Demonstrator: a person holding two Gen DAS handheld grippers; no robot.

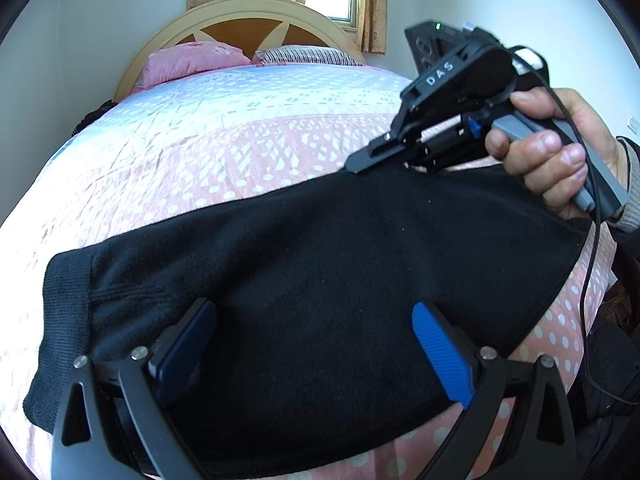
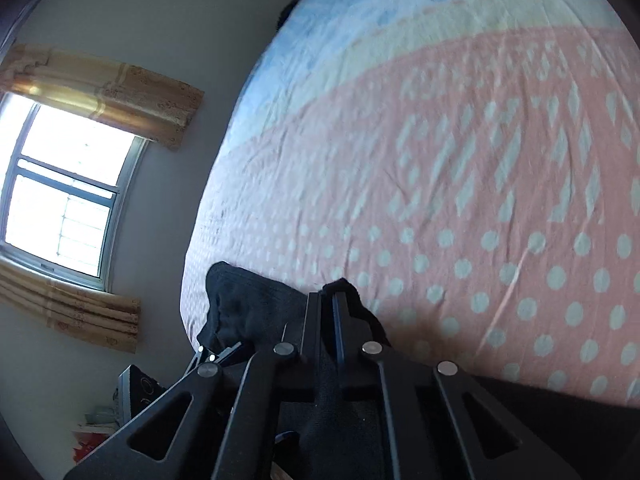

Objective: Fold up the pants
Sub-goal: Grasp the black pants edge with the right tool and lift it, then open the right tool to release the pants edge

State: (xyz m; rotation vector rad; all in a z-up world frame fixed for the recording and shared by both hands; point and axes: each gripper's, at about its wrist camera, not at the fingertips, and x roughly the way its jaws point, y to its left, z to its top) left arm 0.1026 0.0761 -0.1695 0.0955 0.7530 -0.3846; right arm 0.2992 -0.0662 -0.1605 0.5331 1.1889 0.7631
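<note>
Black pants (image 1: 320, 280) lie spread across the bed, ribbed waistband or cuff (image 1: 64, 296) at the left. My left gripper (image 1: 316, 344) is open just above the cloth, its blue pads (image 1: 440, 356) wide apart. My right gripper (image 1: 356, 166) shows in the left wrist view, held by a hand at the pants' far right edge, fingers together on the cloth. In the right wrist view the right gripper (image 2: 327, 300) is shut on a black fold of the pants (image 2: 248, 304), lifted off the sheet.
The bed has a pink and blue dotted sheet (image 1: 224, 152), pillows (image 1: 192, 62) and a wooden headboard (image 1: 240, 20). A window with curtains (image 2: 64, 200) is in the wall. A cable (image 1: 592, 264) hangs from the right gripper.
</note>
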